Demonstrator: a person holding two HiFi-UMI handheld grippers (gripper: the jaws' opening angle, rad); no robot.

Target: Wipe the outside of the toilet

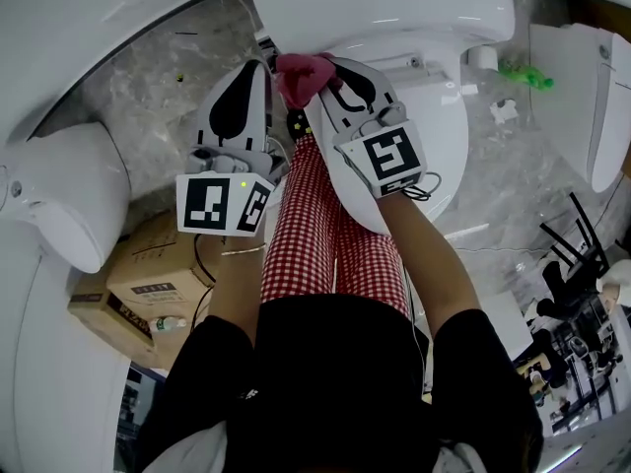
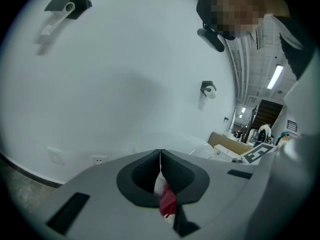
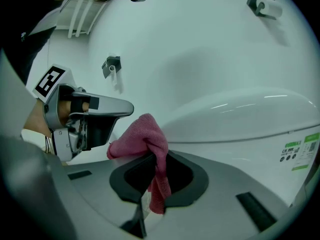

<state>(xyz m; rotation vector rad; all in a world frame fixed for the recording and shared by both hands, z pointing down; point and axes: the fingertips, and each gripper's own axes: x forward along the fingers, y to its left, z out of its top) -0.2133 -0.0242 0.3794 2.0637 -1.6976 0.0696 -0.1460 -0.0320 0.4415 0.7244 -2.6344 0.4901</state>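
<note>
Left gripper (image 1: 254,72): 11 o'clock, jaws pressed together, nothing between them.
Right gripper (image 1: 330,75): 12 o'clock, jaws clamped on pink cloth (image 1: 299,77).
Pink cloth: bunched at the jaw tips; contact with toilet unclear.
Toilet (image 1: 394,3): white, 12 to 1 o'clock, just beyond both grippers.

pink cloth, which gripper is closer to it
Right. The right gripper is shut on the cloth, which bunches up above its jaws. The left gripper is shut on nothing and sits just to the left of the cloth, not holding it.
</note>
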